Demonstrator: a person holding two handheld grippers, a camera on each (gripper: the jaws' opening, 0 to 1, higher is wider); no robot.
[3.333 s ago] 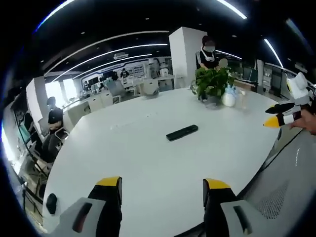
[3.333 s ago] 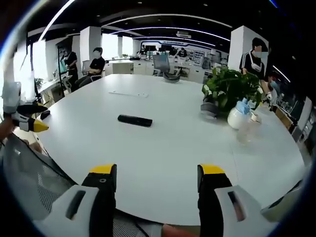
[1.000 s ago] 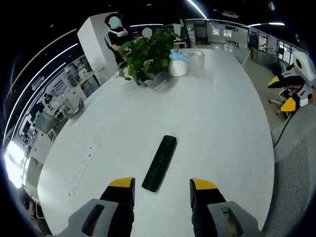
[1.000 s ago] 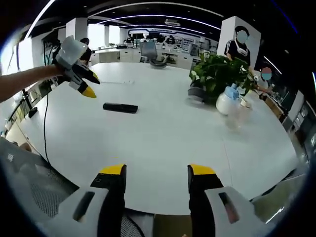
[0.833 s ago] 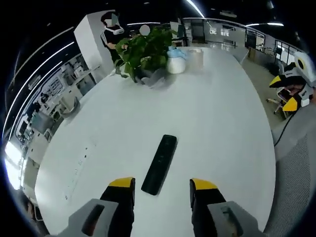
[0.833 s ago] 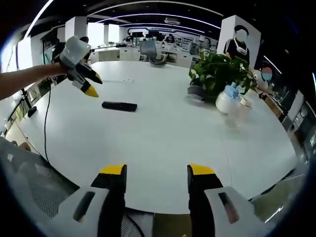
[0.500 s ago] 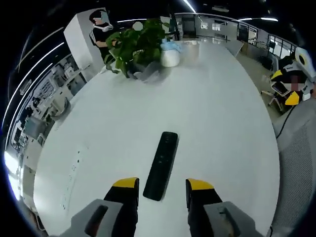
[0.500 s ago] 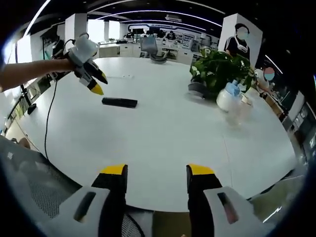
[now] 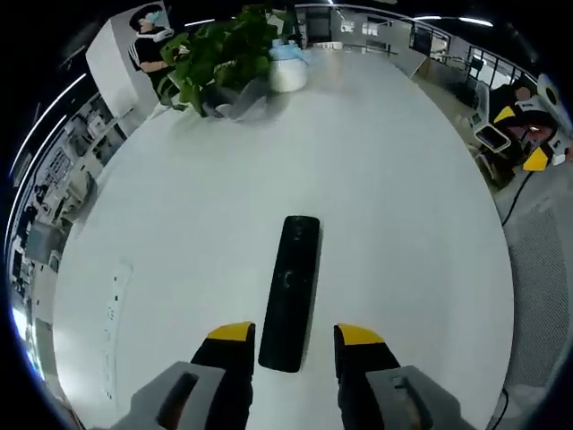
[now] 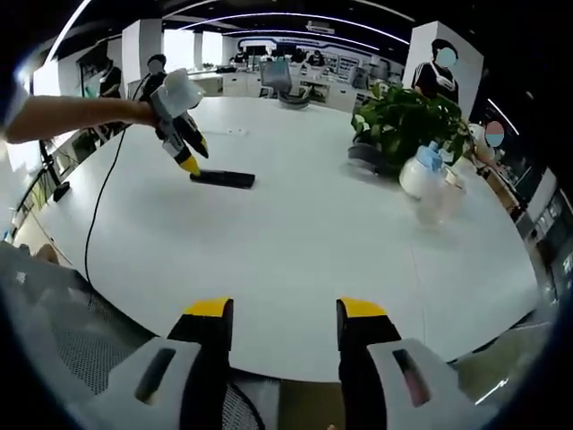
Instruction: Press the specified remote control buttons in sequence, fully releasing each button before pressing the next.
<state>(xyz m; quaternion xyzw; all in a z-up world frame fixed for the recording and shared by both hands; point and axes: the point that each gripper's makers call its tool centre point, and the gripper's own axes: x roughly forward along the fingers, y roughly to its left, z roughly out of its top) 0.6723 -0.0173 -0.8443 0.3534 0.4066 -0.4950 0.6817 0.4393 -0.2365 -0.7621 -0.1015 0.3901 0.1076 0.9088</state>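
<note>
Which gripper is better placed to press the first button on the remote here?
The left gripper. Its open jaws straddle the near end of the remote on the white table. The right gripper hangs near the table's edge, far from the remote.

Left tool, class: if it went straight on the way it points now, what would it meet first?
Most likely the black remote: its near end lies between the left tool's open jaws, on the white table. Height above it is unclear.
</note>
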